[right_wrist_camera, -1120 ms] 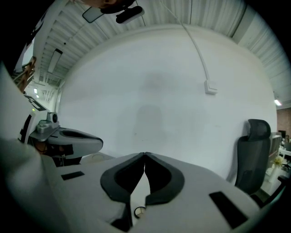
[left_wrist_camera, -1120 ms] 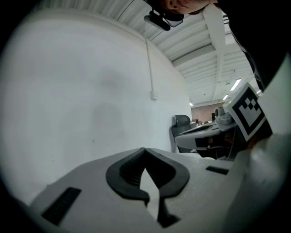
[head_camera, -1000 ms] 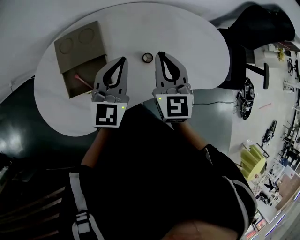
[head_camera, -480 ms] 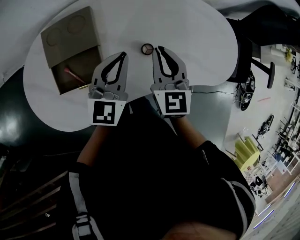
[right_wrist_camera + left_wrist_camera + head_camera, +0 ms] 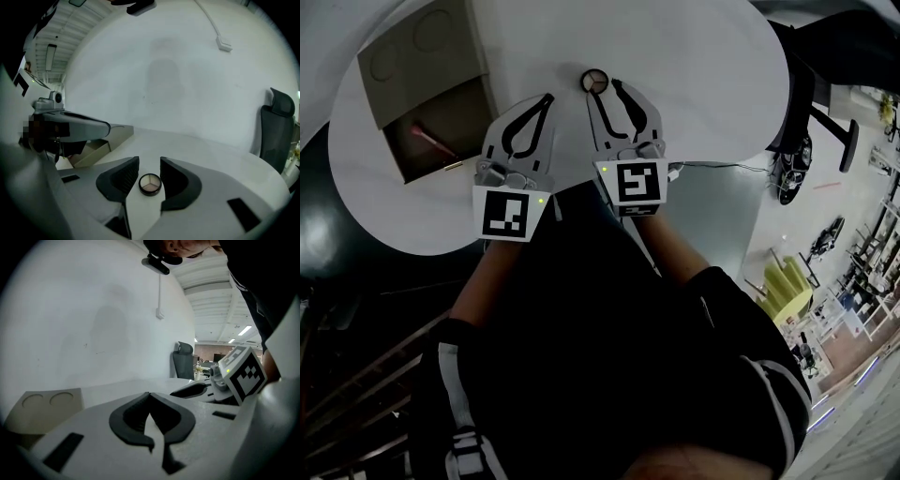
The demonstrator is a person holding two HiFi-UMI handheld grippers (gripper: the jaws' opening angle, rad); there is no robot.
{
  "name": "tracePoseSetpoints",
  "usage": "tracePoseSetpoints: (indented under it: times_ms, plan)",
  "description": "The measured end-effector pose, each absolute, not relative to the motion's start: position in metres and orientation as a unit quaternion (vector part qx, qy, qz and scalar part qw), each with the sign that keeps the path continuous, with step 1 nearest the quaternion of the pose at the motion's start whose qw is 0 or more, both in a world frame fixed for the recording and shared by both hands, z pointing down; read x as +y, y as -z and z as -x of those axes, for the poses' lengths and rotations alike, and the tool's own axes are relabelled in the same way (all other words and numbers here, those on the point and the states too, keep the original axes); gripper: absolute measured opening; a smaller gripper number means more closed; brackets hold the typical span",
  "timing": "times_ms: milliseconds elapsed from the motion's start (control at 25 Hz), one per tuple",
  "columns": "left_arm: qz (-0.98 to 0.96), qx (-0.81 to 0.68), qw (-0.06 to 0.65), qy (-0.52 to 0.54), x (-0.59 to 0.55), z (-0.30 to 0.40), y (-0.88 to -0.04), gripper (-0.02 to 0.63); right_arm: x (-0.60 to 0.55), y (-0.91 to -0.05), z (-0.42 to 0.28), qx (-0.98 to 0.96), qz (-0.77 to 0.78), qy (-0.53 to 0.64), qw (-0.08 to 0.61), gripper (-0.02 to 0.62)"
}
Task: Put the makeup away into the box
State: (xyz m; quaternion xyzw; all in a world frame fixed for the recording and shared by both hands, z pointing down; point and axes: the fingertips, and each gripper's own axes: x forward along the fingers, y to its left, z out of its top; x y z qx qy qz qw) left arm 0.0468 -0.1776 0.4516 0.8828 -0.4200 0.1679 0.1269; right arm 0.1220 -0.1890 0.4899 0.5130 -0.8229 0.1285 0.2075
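Observation:
A small round makeup compact (image 5: pixel 594 81) with pale powder sections lies on the white table (image 5: pixel 694 56). My right gripper (image 5: pixel 604 89) hangs just short of it, its jaws opening; in the right gripper view the compact (image 5: pixel 150 184) shows in the gap between the jaws (image 5: pixel 150 161), untouched by either pad. My left gripper (image 5: pixel 546 97) is shut and empty beside it, its tips meeting (image 5: pixel 149 393). The brown cardboard box (image 5: pixel 422 84) stands open at the table's left, with a pink stick (image 5: pixel 427 141) inside.
The box's lid, with two round imprints (image 5: pixel 47 404), lies folded back. A black office chair (image 5: pixel 276 131) stands beyond the table's far right edge. A cable (image 5: pixel 722 167) runs over the floor below the table edge. The person's dark clothing fills the lower part of the head view.
Both grippers have sunk toward the table. The right gripper's jaws, shut before, now stand apart with the compact in front of them. The left gripper stays shut.

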Motion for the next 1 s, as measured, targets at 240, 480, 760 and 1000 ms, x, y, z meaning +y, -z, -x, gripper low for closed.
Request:
tracePoseSetpoints:
  times_ms: [240,480,760,1000]
  plan:
    - [-0.879,-0.42,0.141,-0.173,-0.176,-0.046,-0.468,0.006,-0.189,-0.521,-0.12,-0.815,-0.506,-0.16,0.234,0.231]
    - [-0.879,-0.416,0.148,-0.181,-0.175,-0.047,-0.476,0.006,-0.192,-0.546,-0.119,-0.804,-0.499,-0.192,0.259,0.259]
    - [-0.879,-0.413,0.154,-0.181,-0.179,-0.052,-0.476,0.006,-0.199,-0.557,-0.122,-0.792,-0.498,-0.208,0.287,0.259]
    - [-0.881,-0.414,0.151,-0.175,-0.182,-0.05,-0.471,0.006,-0.198,-0.563,-0.119,-0.789,-0.487,-0.205,0.312,0.233]
